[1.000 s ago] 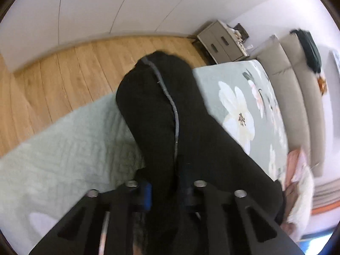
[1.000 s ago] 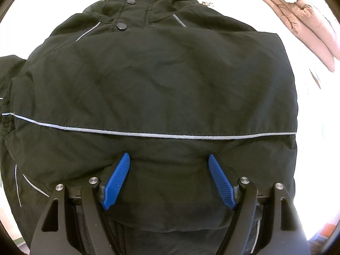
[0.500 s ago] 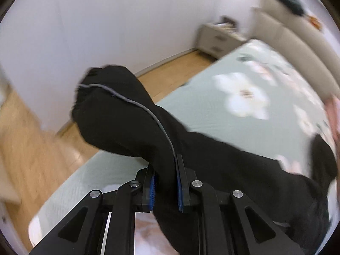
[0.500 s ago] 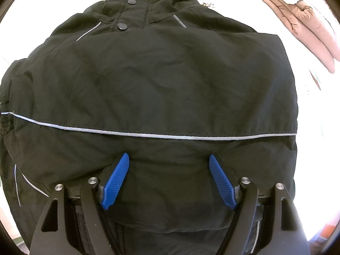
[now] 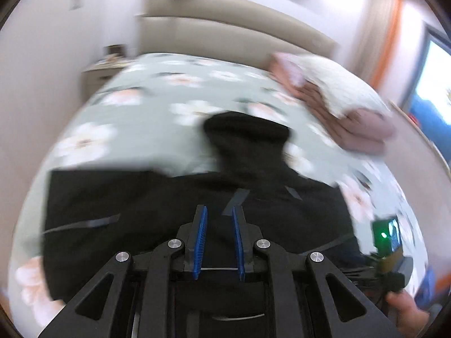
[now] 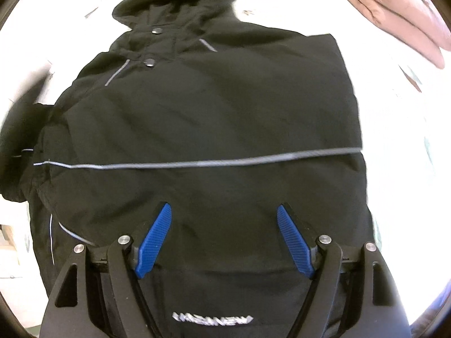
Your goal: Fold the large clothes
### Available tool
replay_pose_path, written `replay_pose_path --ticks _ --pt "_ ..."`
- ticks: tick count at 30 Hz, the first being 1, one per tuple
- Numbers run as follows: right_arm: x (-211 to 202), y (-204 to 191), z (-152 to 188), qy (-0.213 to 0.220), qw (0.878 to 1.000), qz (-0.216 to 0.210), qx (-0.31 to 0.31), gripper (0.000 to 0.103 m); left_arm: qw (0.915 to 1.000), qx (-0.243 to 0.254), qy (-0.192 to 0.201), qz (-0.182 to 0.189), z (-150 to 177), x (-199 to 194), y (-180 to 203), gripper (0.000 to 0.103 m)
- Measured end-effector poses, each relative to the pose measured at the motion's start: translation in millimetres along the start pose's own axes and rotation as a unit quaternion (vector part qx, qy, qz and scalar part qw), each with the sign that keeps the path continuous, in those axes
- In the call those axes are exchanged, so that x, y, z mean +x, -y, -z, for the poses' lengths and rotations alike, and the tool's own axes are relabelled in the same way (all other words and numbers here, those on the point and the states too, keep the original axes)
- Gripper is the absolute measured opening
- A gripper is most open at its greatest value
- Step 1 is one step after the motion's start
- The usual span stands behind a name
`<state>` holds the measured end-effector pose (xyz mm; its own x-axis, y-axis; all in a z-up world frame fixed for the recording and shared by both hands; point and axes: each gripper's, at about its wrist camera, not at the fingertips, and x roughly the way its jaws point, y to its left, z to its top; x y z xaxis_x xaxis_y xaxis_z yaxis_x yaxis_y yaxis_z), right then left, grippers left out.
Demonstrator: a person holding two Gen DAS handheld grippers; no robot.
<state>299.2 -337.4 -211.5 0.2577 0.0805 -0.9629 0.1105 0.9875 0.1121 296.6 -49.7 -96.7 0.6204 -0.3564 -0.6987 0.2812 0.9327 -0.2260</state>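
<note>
A large black hooded jacket (image 6: 214,118) with grey piping lies flat on the bed, hood at the far end. In the left wrist view the jacket (image 5: 141,197) spreads under my left gripper (image 5: 219,211), whose blue pads stand a narrow gap apart with nothing between them. My right gripper (image 6: 224,211) is wide open and hovers over the jacket's lower half, holding nothing. The left sleeve (image 6: 19,140) lies at the jacket's left edge, blurred.
The bed has a green floral cover (image 5: 141,107). A pink and white padded garment (image 5: 338,104) lies at the far right of the bed and also shows in the right wrist view (image 6: 394,14). A beige headboard (image 5: 225,28) and nightstand (image 5: 101,70) stand beyond.
My left gripper has swung the sleeve from the bed's side over toward the jacket body and let go of it; its pads have parted. The right gripper has stayed open and shifted slightly back.
</note>
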Motion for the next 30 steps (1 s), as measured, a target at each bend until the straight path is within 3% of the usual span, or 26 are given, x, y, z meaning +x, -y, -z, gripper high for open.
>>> replay_pose_path --ticks 2,5,8,10,11,13,15,20,23,25,30 --pt "-5 12 6 0.0 1.0 0.001 0.003 0.081 0.9993 0.012 -0.031 0.015 4 26 26 0.018" --pt "-17 24 12 0.007 1.0 -0.003 -0.005 0.081 0.9981 -0.004 -0.06 0.016 19 31 29 0.02" --pt "-18 27 10 0.006 1.0 -0.014 -0.017 0.081 0.9955 -0.031 -0.077 -0.047 31 21 7 0.025" --pt "-13 23 10 0.0 0.999 -0.022 -0.028 0.081 0.9925 -0.038 -0.075 -0.088 21 32 -11 0.025" --pt "-11 20 11 -0.003 0.999 -0.024 -0.032 0.081 0.988 -0.043 -0.074 -0.129 18 28 -27 0.026" --pt "-6 13 11 -0.007 0.998 -0.036 -0.042 0.081 0.983 -0.058 -0.078 -0.156 13 32 -48 0.034" --pt "-3 6 13 -0.01 0.998 -0.041 -0.053 0.081 0.9846 -0.077 -0.077 -0.136 7 35 -71 0.044" --pt "5 -6 18 -0.019 0.996 -0.04 -0.08 0.08 0.9852 -0.126 -0.07 -0.094 -2 52 -106 0.045" --pt "8 -9 17 -0.022 0.995 -0.04 -0.087 0.08 0.9851 -0.123 -0.101 -0.067 -1 73 -109 0.046" --pt "10 -8 18 -0.024 0.995 -0.043 -0.086 0.08 0.9835 -0.111 -0.121 -0.077 0 85 -104 0.046" --pt "13 -9 17 -0.026 0.995 -0.046 -0.079 0.08 0.9825 -0.062 -0.12 -0.129 -1 95 -90 0.046"
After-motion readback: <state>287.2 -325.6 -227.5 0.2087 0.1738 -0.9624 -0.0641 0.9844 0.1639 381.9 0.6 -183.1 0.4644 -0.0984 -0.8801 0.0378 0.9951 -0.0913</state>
